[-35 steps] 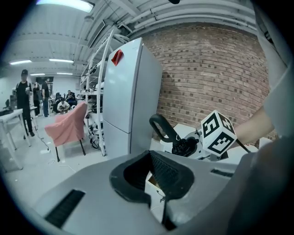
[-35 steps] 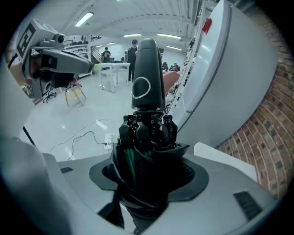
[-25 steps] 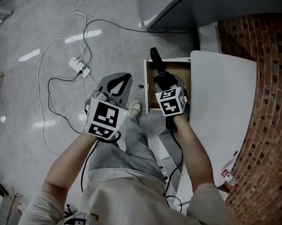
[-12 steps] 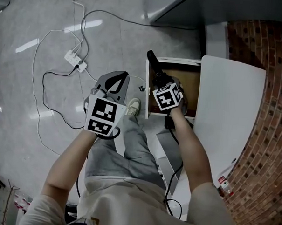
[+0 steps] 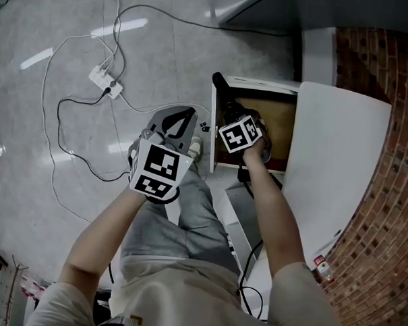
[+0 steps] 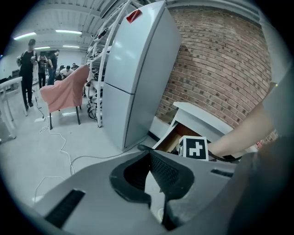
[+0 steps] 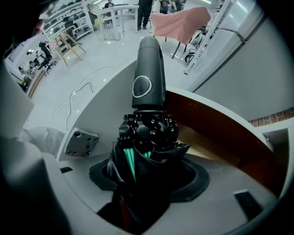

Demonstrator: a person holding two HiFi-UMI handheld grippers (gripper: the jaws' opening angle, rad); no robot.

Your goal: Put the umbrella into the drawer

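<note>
From my head camera, my right tongs point(image 5: 234, 121) point down over the open drawer point(image 5: 281, 118), clamped on the folded umbrella point(image 5: 221, 87). Its black handle pokes out past the drawer's front edge, so I judge it must swing inward before I let go. My left tongs point(image 5: 181, 119) hang beside my knee above the floor, out of the way since 1 hand can manage this load.

Along my left tongs point(image 6: 148, 158), the 2 jaws meet at their tips with nothing between them. Beyond them are the grey fridge point(image 6: 133, 78) and the drawer point(image 6: 172, 140).

Along my right tongs point(image 7: 147, 176), both jaws press on the umbrella point(image 7: 148, 133) just below its rib hub. I hold it there because the bunched fabric gives the pads something thick to bite. The handle reaches over the drawer point(image 7: 216, 137), whose brown inside lies beneath.
</note>
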